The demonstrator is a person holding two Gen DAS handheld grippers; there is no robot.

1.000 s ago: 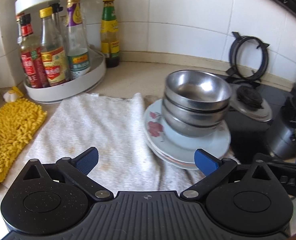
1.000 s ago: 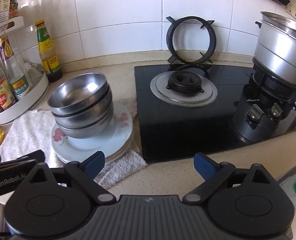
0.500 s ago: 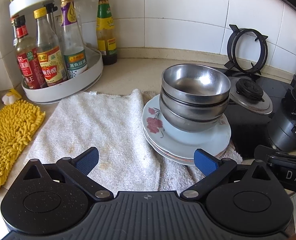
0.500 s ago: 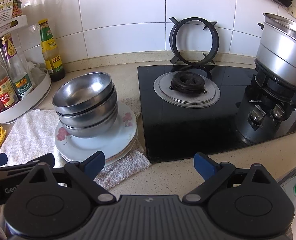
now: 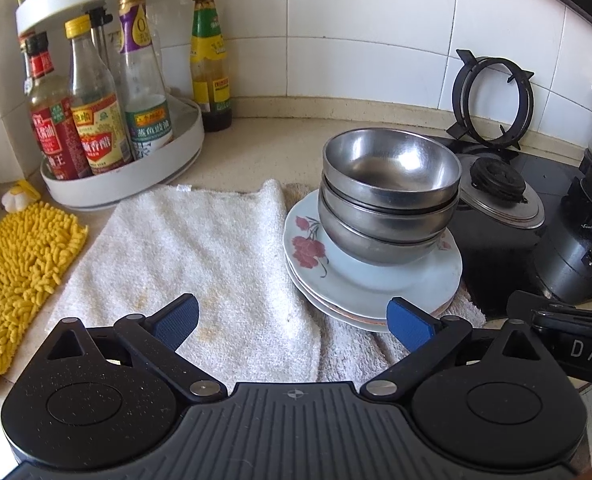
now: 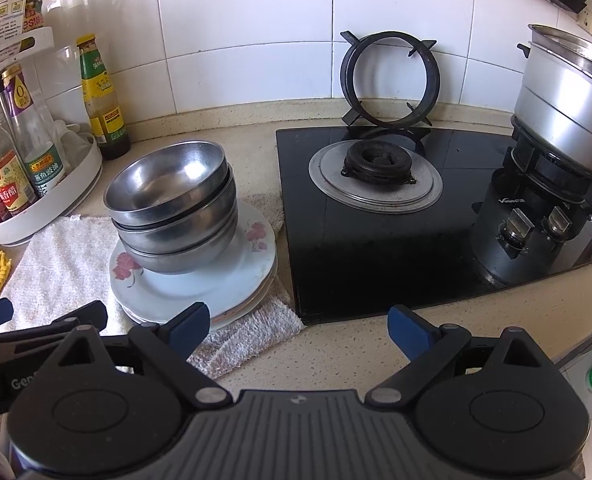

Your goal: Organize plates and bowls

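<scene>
Three nested steel bowls (image 5: 389,196) stand on a stack of white flowered plates (image 5: 375,280) on a white towel (image 5: 184,248). The bowls (image 6: 172,204) and plates (image 6: 200,280) also show in the right wrist view, at left. My left gripper (image 5: 294,320) is open and empty, low over the towel, its right fingertip near the plates' front rim. My right gripper (image 6: 297,326) is open and empty over the counter, right of the plates and in front of the stove.
A white turntable rack (image 5: 136,168) of sauce bottles stands back left, a green-labelled bottle (image 5: 210,64) beside it. A yellow mop cloth (image 5: 16,272) lies left. The black gas hob (image 6: 415,216) with a burner, a loose pan ring (image 6: 389,80) and a steel pot (image 6: 563,108) lies right.
Both grippers have drawn slightly back and steadied; the bowls and plates sit a bit further right in the right wrist view. Nothing was picked up or moved.
</scene>
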